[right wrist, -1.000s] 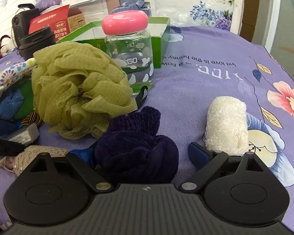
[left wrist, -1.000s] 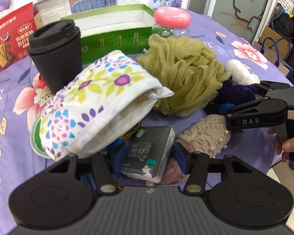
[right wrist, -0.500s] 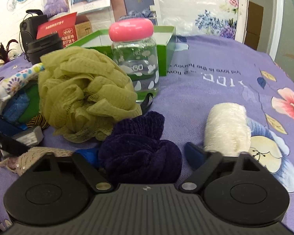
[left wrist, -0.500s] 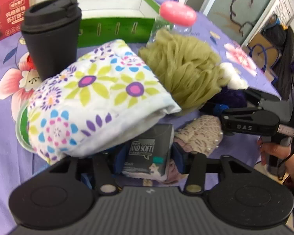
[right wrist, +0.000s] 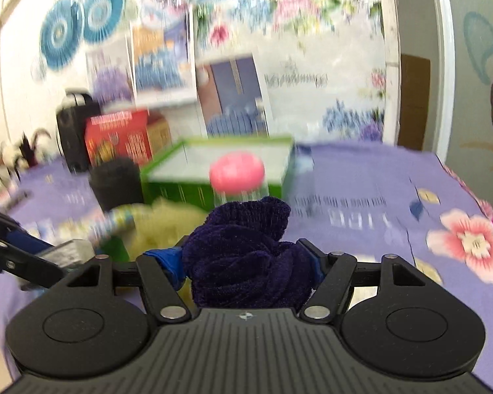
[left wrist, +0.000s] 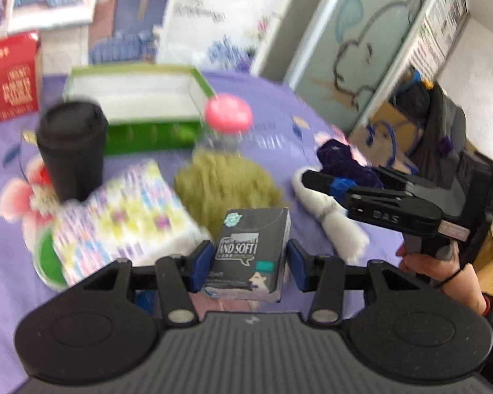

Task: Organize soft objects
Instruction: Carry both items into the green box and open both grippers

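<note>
The dark tissue pack (left wrist: 251, 251) sits pinched between the two blue pads of the left gripper (left wrist: 249, 262), upright, its printed face toward the camera, and it looks lifted clear of the purple flowered tablecloth (left wrist: 272, 124). Ahead of those jaws and slightly left lies the folded floral cloth (left wrist: 125, 220), resting on a green plate (left wrist: 46, 259); straight ahead beyond the pack is the olive mesh bath pouf (left wrist: 226, 184), and past that a glass jar with a pink lid (left wrist: 228, 113). Further out to the left stands a black lidded cup (left wrist: 70, 151), with an open green box (left wrist: 134, 108) behind it and a red carton (left wrist: 8, 75) at the far left edge.

To the right of the left jaws a white fluffy roll (left wrist: 332, 220) lies on the cloth, and above it the right gripper (right wrist: 246, 259) comes in from the side, held by the person's hand (left wrist: 434, 266). Its jaws are closed in on a dark purple plush cloth (right wrist: 246, 256), which bulges up between the blue pads and appears raised off the table. From the right wrist, the pink-lidded jar shows just beyond the purple bundle, the green box behind that, and the pouf ahead to the left. The left gripper's fingers (right wrist: 19, 256) cross the lower left of that view. Both backgrounds are heavily blurred, so finer detail on the far items cannot be made out.
</note>
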Available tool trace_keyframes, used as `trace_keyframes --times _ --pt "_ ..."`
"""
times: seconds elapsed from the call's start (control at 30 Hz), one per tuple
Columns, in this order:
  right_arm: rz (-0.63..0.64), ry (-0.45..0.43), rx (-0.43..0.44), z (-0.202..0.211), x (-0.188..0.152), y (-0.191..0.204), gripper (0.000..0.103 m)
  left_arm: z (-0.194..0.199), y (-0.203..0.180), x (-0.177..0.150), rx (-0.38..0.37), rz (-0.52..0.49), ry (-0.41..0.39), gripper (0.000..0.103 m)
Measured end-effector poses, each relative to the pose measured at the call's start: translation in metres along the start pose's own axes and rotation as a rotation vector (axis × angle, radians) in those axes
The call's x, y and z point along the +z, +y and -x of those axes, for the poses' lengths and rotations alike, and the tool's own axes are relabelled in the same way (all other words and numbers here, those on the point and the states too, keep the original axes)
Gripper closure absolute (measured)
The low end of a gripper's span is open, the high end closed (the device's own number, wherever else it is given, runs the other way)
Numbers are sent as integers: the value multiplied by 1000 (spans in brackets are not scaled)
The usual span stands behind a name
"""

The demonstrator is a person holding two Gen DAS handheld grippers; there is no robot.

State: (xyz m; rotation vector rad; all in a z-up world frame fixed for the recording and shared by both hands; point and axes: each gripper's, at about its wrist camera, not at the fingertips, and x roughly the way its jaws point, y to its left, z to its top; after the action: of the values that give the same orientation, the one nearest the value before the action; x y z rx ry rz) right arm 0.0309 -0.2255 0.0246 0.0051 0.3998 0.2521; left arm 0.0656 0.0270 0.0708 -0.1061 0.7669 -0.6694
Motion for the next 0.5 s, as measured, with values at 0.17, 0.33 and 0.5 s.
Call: trace_keyframes --times 0.17,0.33,0.5 --pt "35 -90 12 -39 61 -13 49 2 10 71 151 -28 -127 54" --pt "63 -33 48 -120 117 -20 48 -36 30 151 335 -99 -180 52" --pt "-39 53 78 -188 136 -26 46 -88 63 200 517 -96 -138 26"
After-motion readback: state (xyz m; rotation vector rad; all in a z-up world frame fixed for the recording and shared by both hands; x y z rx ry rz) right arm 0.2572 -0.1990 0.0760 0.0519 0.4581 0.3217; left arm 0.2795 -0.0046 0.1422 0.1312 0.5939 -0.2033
